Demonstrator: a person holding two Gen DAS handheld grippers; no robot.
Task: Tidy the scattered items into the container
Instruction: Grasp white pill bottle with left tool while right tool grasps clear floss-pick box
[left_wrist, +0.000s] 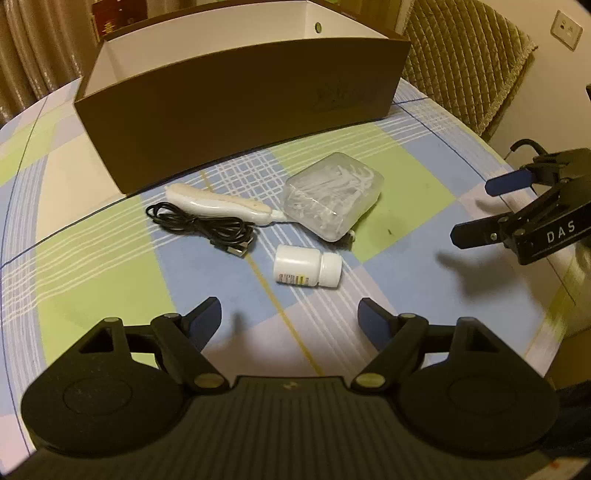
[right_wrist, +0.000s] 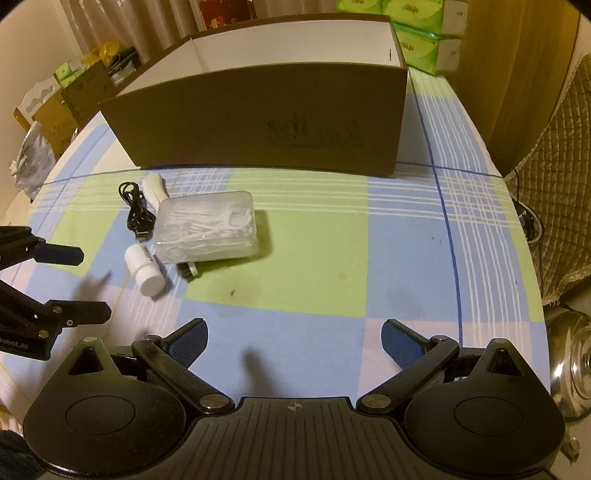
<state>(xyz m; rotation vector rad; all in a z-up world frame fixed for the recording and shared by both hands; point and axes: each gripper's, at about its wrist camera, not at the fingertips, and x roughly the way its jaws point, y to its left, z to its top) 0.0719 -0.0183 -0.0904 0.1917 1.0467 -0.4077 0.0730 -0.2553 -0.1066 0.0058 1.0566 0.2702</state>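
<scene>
Left gripper (left_wrist: 290, 314) hovers low over the checked tablecloth (left_wrist: 92, 258), jaws spread wide, nothing between them; right gripper (right_wrist: 293, 334) likewise wide apart and empty, seen from the left camera at the right edge (left_wrist: 476, 208) above the cloth.

Container: brown cardboard box (left_wrist: 236, 110) with white inner walls, open top, standing at the far side of the table, long axis across the view; its floor is hidden behind the near wall, so contents cannot be told.

Scattered items, left to right in the left wrist view, all on the cloth just in front of the box: black cable (left_wrist: 207, 225), loosely coiled, plug end toward the camera; white handled tool (left_wrist: 218, 205) lying flat just behind the cable, long axis left-right, narrow end pointing right and touching the clear plastic case (left_wrist: 332, 195); case is closed and filled with white floss picks, tilted with one corner toward the camera; white pill bottle (left_wrist: 306, 266) on its side near the case, apart from it, long axis left-right, cap pointing right.

Right wrist view: same bottle (right_wrist: 146, 267) lies with cap toward the camera; a small dark-bristled brush (right_wrist: 188, 269) shows from under the case's (right_wrist: 207, 227) near edge.
</scene>
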